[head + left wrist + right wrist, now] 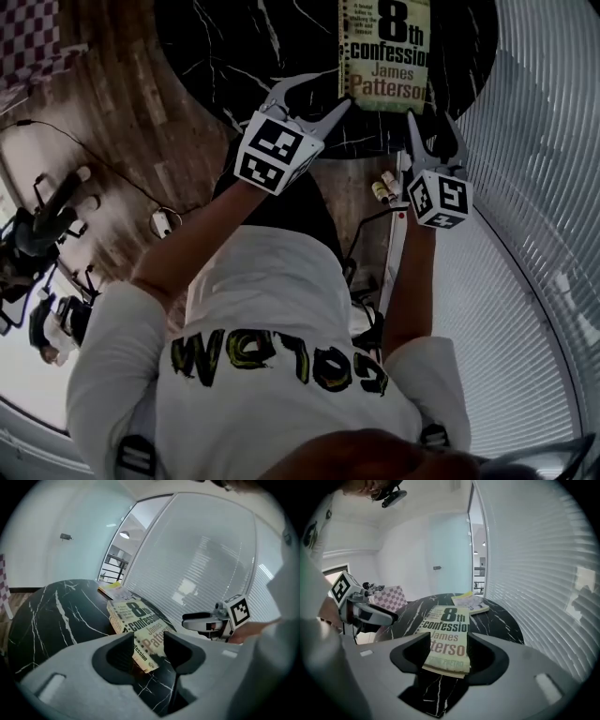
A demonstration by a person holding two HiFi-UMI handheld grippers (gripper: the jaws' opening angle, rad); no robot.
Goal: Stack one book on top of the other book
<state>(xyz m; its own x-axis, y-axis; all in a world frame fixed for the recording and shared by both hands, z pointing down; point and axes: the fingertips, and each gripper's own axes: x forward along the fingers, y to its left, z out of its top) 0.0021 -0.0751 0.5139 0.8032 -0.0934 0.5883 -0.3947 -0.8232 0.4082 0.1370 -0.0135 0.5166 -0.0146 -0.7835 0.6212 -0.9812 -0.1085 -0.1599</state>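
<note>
While the round black marble surface (244, 56) fills the top of our head view, we see the "8th Confession" paperback (384, 52) lying flat by its near edge, with a second, yellow-edged book (471, 603) flat just beyond it. We hold our left gripper (323, 94) and right gripper (431, 127) at that edge, both jaws spread apart, gripping nothing.

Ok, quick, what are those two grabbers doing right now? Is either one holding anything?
Left gripper: open, holding nothing.
Right gripper: open, holding nothing; the book lies loose on the table.
</note>
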